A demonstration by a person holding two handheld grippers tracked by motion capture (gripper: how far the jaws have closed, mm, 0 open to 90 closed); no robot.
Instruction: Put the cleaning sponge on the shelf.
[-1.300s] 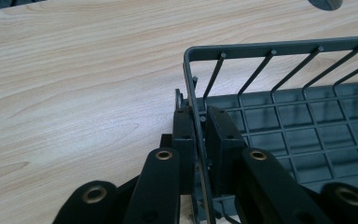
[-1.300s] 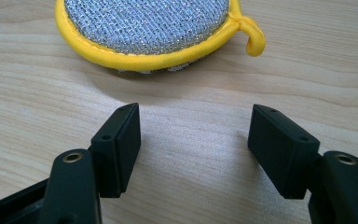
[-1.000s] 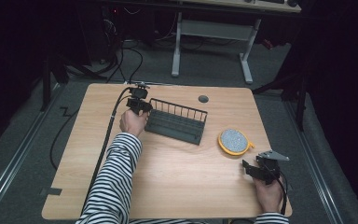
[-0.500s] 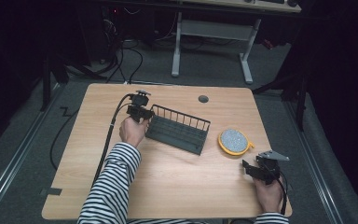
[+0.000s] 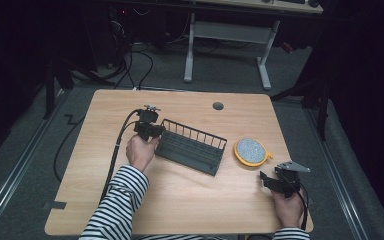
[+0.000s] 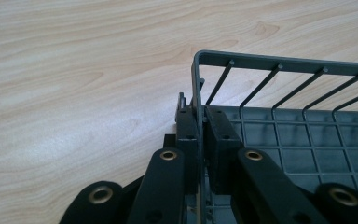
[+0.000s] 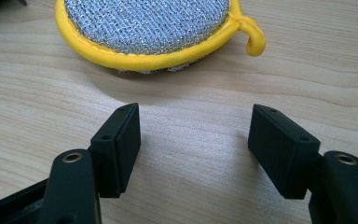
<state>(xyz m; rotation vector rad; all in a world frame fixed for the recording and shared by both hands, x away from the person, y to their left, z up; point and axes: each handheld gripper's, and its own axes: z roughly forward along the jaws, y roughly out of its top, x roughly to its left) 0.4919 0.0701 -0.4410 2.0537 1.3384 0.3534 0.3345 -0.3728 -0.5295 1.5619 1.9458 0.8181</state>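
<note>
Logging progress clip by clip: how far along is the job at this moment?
Done: the left hand-held gripper is shut on the end wall of the dark rack. In hand: that grip. Left: the round yellow-rimmed scrubber lies untouched on the table, beside the rack; the right hand-held gripper is open just short of it.

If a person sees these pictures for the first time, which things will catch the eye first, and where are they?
The eye goes first to the dark grey wire rack in the middle of the wooden table, because the left gripper is shut on its corner wall. Next comes the round scouring pad with a bright yellow rim, lying to the right of the rack. The right gripper rests open near it, holding nothing.
</note>
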